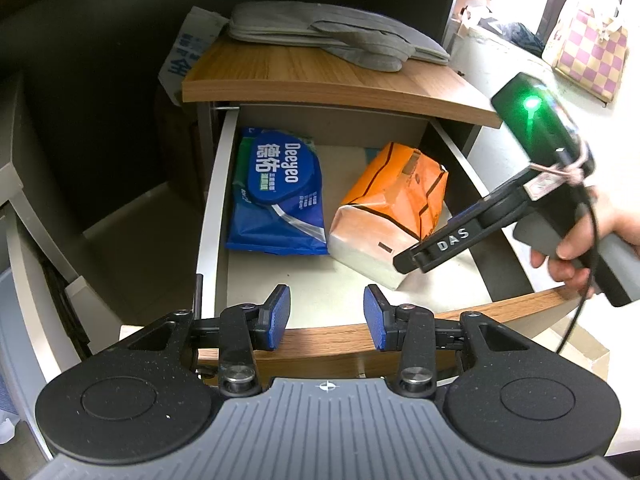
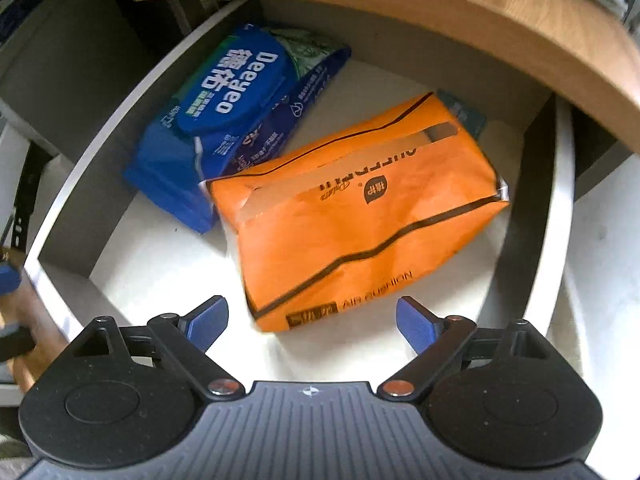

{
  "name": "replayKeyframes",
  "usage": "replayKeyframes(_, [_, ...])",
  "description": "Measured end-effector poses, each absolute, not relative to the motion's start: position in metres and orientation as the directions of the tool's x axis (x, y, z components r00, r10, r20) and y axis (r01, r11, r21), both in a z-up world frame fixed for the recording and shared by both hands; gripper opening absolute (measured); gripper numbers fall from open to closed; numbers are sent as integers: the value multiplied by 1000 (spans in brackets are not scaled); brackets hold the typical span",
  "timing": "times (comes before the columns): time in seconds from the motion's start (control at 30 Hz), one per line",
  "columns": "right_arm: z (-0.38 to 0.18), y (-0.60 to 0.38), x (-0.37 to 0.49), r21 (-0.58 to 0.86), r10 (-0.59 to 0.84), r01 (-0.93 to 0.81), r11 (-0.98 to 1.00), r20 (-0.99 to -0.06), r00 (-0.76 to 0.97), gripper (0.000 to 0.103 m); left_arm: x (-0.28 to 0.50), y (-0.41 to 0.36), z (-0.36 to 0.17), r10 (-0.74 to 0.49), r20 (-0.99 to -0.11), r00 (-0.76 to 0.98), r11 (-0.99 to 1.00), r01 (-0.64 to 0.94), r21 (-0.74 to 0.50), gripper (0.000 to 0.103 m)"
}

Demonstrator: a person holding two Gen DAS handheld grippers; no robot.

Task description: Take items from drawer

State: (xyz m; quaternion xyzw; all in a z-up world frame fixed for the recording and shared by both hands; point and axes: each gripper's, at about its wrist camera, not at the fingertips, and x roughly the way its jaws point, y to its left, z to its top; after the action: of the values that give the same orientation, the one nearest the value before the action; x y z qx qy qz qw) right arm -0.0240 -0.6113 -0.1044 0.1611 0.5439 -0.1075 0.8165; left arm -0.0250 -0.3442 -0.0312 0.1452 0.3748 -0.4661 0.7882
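Drawer (image 1: 208, 216) is pulled out from under a wood-topped cabinet (image 1: 320, 76), and two packs sit on its pale floor. Blue wipes pack (image 1: 276, 196) with "Deeyeo" on the lid lies along the left wall, toward the back. Orange tissue pack (image 1: 390, 208) sits to its right, angled, with its near corner toward the front; from the right wrist view the two packs look like they touch or nearly touch at one corner, can't tell which.

Left gripper (image 1: 327, 316) hangs just over the drawer's wooden front edge with its blue pads apart, nothing between them. Right gripper (image 2: 312, 322) is inside the drawer, right above the near end of the orange tissue pack, fingers spread wide on either side of it and not touching it as far as I can see. In the left view you can see that right gripper coming in from the right, held by a hand (image 1: 580, 248), with a green light glowing on top.

Up on the cabinet top there's a folded grey cloth (image 1: 340, 36), and a pink-and-yellow checkered bag (image 1: 588, 56) sits off to the far right.
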Motion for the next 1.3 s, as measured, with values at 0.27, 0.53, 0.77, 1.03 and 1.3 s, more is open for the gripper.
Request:
replayKeyframes(0.27, [-117, -613, 3, 85, -34, 262, 961, -908, 417, 92, -26, -344, -31, -629, -723, 286, 524, 843, -121, 43])
replayKeyframes(0.53, [-111, -611, 14, -78, -97, 59, 995, -871, 482, 89, -26, -344, -32, -625, -722, 296, 530, 840, -115, 44])
replayKeyframes(0.77, [-106, -615, -7, -85, -132, 111, 990, -828, 545, 83, -27, -346, -32, -620, -723, 304, 536, 837, -107, 44])
replayKeyframes(1.03, [-108, -614, -31, -26, -138, 216, 976, -841, 524, 66, -27, -345, -32, -621, -722, 305, 535, 838, -106, 44])
replayKeyframes(1.3, [-121, -634, -18, 35, -134, 309, 950, -851, 508, 32, -27, -345, -32, -620, -722, 308, 535, 839, -101, 44])
